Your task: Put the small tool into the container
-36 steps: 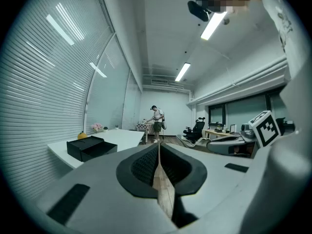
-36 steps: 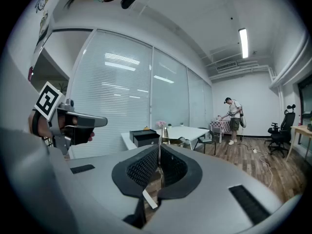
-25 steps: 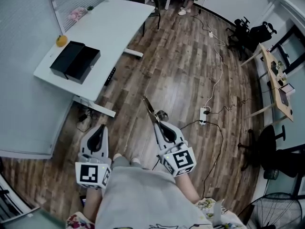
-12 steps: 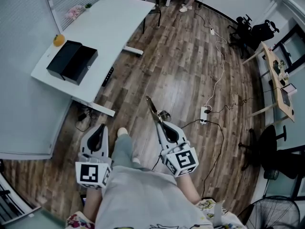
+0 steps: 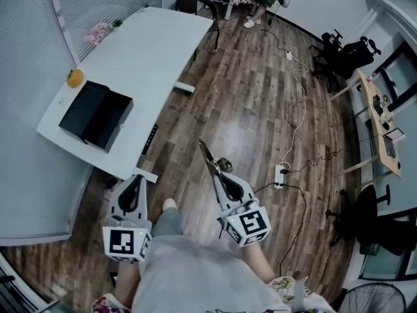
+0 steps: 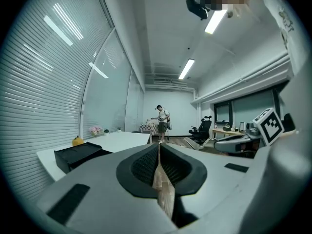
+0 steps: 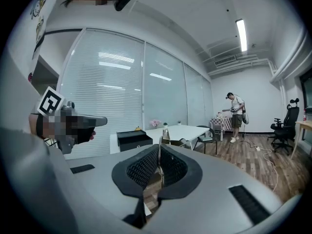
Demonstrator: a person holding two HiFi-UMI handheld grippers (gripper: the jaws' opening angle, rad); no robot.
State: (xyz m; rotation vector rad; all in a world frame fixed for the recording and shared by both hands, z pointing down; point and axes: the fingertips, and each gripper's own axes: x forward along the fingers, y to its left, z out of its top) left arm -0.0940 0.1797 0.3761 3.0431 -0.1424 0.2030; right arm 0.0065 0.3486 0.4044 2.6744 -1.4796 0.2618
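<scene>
1. The small tool point(image 5: 207, 154) was seen as a thin, brass-toned metal piece. It projected forward and to the left from the tips of the right gripper point(image 5: 219, 172), above the wooden floor point(image 5: 247, 96).
2. In the right gripper view, the ribbed pads were pressed against the tool's lower part. A narrow metal tip was left standing just above them.
3. The pads of the left gripper point(image 6: 159, 147) were brought together with nothing held between them. Only a thin slit of floor was shown through the gap.
4. A black container point(image 5: 94, 115) was set on the left part of a white table point(image 5: 156, 51), toward the table's near end. It was seen as two black halves lying side by side and touching. What lay inside could not be made out.
5. A round orange fruit point(image 5: 75, 77) was placed just beyond the container, by the table's left edge. A pink bunch of flowers point(image 5: 99, 31) was seen toward the far end.
6. The tool was held well apart from the container, to the right of the table and nearer than it.
7. A power strip point(image 5: 280, 173) was seen on the floor to the right of the right gripper, and a person point(image 7: 236, 110) was seen standing at the far end of the room.
</scene>
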